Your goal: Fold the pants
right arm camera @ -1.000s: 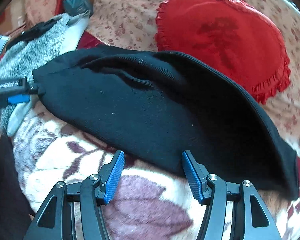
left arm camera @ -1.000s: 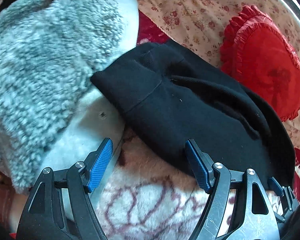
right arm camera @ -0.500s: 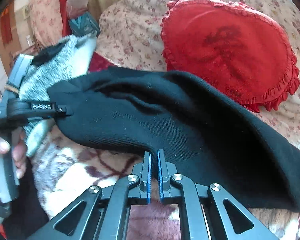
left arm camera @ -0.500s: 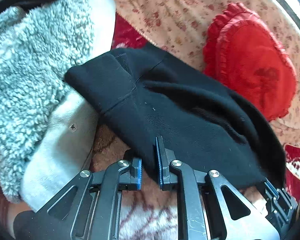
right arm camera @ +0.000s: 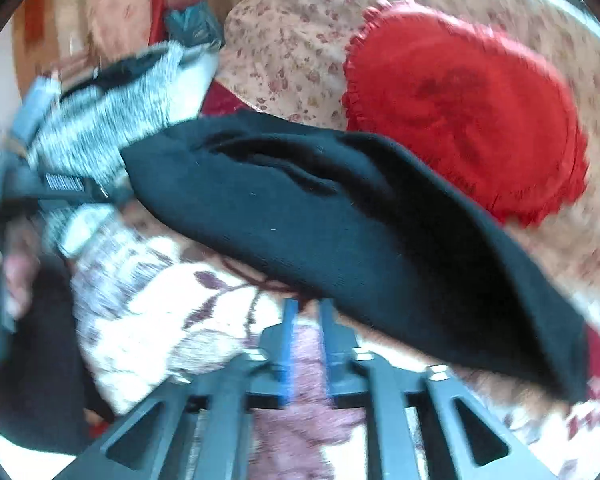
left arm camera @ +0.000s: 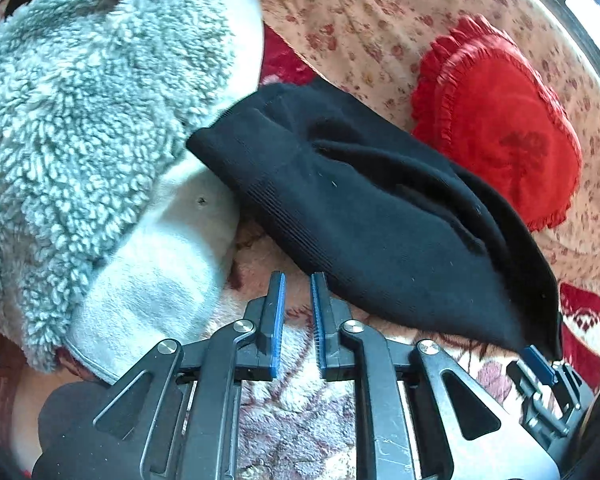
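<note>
The black pants (left arm camera: 372,216) lie folded in a long bundle on the patterned blanket (left arm camera: 300,432), also in the right wrist view (right arm camera: 340,224). My left gripper (left arm camera: 298,280) sits just in front of the pants' near edge, jaws a narrow gap apart with nothing between them. My right gripper (right arm camera: 305,308) is at the near edge of the pants too, jaws slightly apart and empty; this view is blurred by motion. The right gripper's blue pad also shows in the left wrist view (left arm camera: 538,360) at the bundle's right end.
A grey fleece garment (left arm camera: 72,120) lies left of the pants. A red heart-shaped cushion (left arm camera: 500,132) rests behind them on a floral bedspread (left arm camera: 360,20). The cushion also shows in the right wrist view (right arm camera: 468,108). A hand (right arm camera: 12,272) holds the left gripper.
Both grippers were shut on the pants' near edge half a second ago; now both have let go, opened slightly and pulled back. The pants lie released on the blanket.
</note>
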`<state>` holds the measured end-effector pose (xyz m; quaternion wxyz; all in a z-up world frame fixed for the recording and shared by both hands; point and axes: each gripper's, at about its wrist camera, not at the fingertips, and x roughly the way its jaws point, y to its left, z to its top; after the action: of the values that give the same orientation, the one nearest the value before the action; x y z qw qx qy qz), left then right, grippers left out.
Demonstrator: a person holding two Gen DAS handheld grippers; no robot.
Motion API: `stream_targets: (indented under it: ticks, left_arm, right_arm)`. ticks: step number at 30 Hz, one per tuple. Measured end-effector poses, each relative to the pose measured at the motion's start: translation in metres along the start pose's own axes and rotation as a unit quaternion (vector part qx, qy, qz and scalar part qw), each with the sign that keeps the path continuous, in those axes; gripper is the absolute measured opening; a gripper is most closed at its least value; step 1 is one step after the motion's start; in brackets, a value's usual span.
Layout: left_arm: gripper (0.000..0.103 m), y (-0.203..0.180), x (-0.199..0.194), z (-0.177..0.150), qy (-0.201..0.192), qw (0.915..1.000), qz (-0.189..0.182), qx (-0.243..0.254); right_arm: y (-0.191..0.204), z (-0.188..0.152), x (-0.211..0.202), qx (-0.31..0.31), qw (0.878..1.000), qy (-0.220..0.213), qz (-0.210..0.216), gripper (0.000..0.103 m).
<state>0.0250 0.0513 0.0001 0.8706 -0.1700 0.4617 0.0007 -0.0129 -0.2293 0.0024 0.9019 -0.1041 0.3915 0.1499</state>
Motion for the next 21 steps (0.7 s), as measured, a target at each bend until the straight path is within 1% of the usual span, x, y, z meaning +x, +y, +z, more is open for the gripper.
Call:
stream_targets:
  ticks: [1,2,4,8,11,12,13,14,15,16,17,18,19,21]
  left_arm:
    - [0.035,0.002,0.0,0.0,0.001,1.0,0.002,-0.004]
    - [0.051,0.003,0.001,0.001,0.003,0.9999,0.001,-0.011]
    - [0.06,0.005,0.005,0.004,0.003,0.9996,-0.005,-0.028]
    - [0.06,0.001,0.023,0.014,0.015,0.9991,0.008,-0.039]
    - [0.06,-0.008,0.042,0.021,0.029,0.9986,0.01,-0.043]
    - [0.06,-0.011,0.047,0.022,0.03,0.9986,0.011,-0.042]
    - [0.06,-0.015,0.05,0.025,0.026,0.9988,0.009,-0.04]
    - [0.057,-0.017,0.051,0.026,0.021,0.999,0.003,-0.038]
    - [0.05,-0.017,0.051,0.026,0.017,0.9991,-0.004,-0.038]
    - [0.023,-0.018,0.051,0.026,0.02,0.9991,-0.007,-0.037]
    - [0.012,-0.02,0.052,0.027,0.026,0.999,-0.008,-0.036]
    - [0.012,-0.019,0.05,0.028,0.026,0.9989,-0.013,-0.036]
    - [0.008,-0.02,0.044,0.028,0.02,0.999,-0.018,-0.035]
    - [0.007,-0.023,0.032,0.029,0.011,0.9993,-0.025,-0.026]
  right_arm:
    - [0.001,-0.001,0.0,-0.01,1.0,-0.008,-0.012,0.035]
    - [0.001,-0.003,0.001,-0.014,1.0,-0.013,-0.018,0.036]
    - [-0.003,-0.005,0.007,-0.016,1.0,-0.006,-0.024,0.036]
    - [-0.016,-0.011,0.023,-0.019,0.999,0.014,-0.044,0.039]
    - [-0.031,-0.011,0.032,0.002,0.998,0.004,-0.056,0.039]
    - [-0.037,-0.01,0.035,0.018,0.999,-0.003,-0.049,0.038]
    - [-0.044,-0.009,0.036,0.036,0.998,-0.01,-0.041,0.03]
    - [-0.049,-0.007,0.037,0.05,0.998,-0.017,-0.033,0.025]
    - [-0.054,-0.004,0.038,0.066,0.997,-0.023,-0.02,0.013]
    - [-0.057,-0.002,0.037,0.073,0.997,-0.025,-0.011,0.007]
    - [-0.057,0.001,0.036,0.075,0.997,-0.026,-0.007,0.006]
    - [-0.056,0.004,0.033,0.073,0.997,-0.027,-0.005,0.005]
    - [-0.055,0.007,0.027,0.073,0.997,-0.031,0.001,0.005]
    - [-0.055,0.013,0.012,0.083,0.996,-0.041,0.017,0.004]
